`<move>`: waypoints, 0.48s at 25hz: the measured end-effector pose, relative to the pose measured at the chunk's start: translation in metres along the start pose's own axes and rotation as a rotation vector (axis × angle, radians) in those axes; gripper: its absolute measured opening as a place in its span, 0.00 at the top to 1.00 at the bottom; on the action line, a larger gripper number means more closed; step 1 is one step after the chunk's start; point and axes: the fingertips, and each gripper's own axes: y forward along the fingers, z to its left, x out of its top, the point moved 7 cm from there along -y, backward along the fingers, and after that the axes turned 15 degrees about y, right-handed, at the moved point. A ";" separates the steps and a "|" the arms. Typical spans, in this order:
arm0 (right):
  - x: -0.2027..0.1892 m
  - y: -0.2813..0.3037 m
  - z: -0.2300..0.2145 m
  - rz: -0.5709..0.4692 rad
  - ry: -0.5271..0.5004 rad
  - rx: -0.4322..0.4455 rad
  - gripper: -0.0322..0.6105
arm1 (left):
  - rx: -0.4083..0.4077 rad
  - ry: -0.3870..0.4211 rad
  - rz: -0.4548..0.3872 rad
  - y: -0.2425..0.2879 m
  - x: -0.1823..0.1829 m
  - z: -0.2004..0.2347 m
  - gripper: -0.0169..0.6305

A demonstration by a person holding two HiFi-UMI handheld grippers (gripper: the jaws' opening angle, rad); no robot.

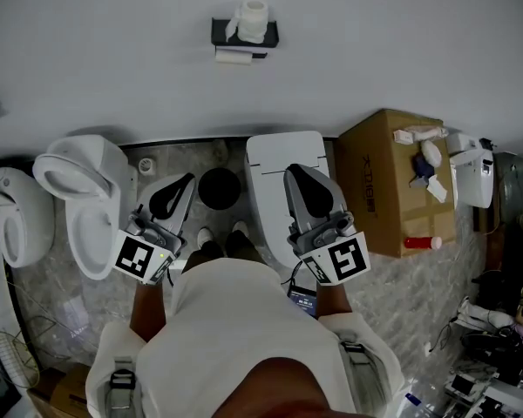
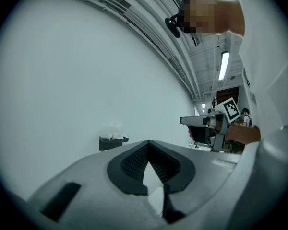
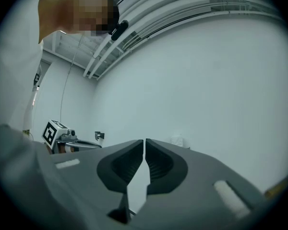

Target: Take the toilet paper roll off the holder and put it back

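Observation:
A white toilet paper roll (image 1: pixel 251 20) stands on a black wall holder (image 1: pixel 244 33), high on the pale wall and far ahead of both grippers. My left gripper (image 1: pixel 183 184) is held low near my body, its jaws meeting at the tips with nothing between them. At the same height my right gripper (image 1: pixel 296 175) is shut and empty too. The left gripper view shows the roll (image 2: pixel 116 133) small on its holder (image 2: pixel 113 142), beyond the closed tips of the left gripper (image 2: pixel 148 143). In the right gripper view the roll (image 3: pixel 176 141) sits just right of the closed right gripper (image 3: pixel 144 142).
On the floor below stand an open white toilet (image 1: pixel 87 198) at the left, another bowl (image 1: pixel 13 220) at the far left, and a closed-lid toilet (image 1: pixel 283 159) in the middle. A black round bin (image 1: pixel 220 188) lies between them. A cardboard box (image 1: pixel 392 185) with small items stands at the right.

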 end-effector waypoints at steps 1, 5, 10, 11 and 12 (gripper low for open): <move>0.000 0.000 0.000 0.000 0.000 0.001 0.94 | 0.003 0.002 -0.003 0.000 0.002 0.000 0.97; 0.000 0.002 -0.001 0.018 -0.006 0.006 0.96 | 0.014 0.010 -0.005 -0.001 0.009 0.002 0.97; -0.002 0.004 -0.004 0.021 0.005 0.021 0.96 | 0.014 0.022 -0.008 0.000 0.011 0.001 0.97; -0.002 0.004 -0.004 0.025 0.003 0.023 0.96 | 0.016 0.021 -0.007 0.001 0.011 0.001 0.97; -0.003 0.005 -0.005 0.028 0.001 0.026 0.96 | 0.018 0.020 -0.005 0.001 0.011 0.001 0.97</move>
